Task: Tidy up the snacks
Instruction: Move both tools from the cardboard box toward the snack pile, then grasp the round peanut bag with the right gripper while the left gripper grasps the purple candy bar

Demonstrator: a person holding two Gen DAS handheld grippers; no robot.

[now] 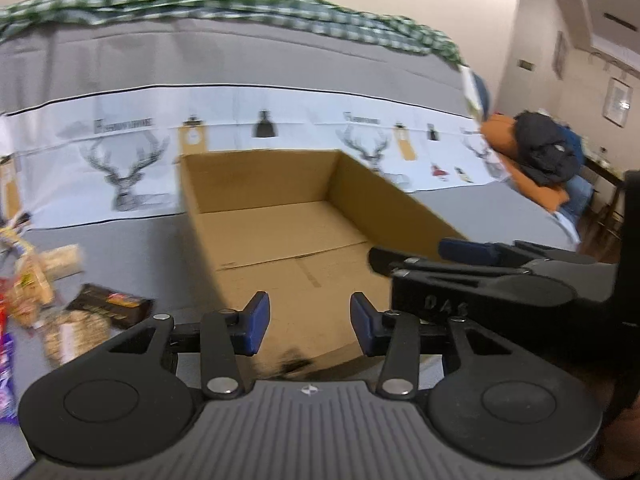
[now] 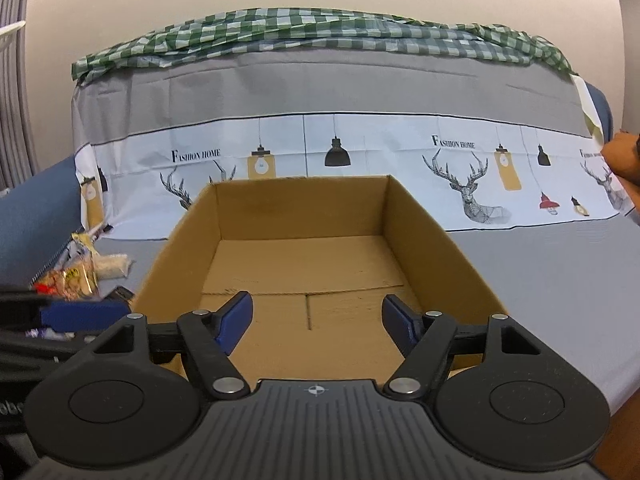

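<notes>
We've got both grippers over the open cardboard box (image 2: 304, 264), nothing inside it. Left gripper (image 1: 306, 322) is about half open, right gripper (image 2: 316, 320) wider, both holding nothing. The snacks (image 1: 60, 296) sit on the table at 9 o'clock of the left fingers, well apart.
</notes>
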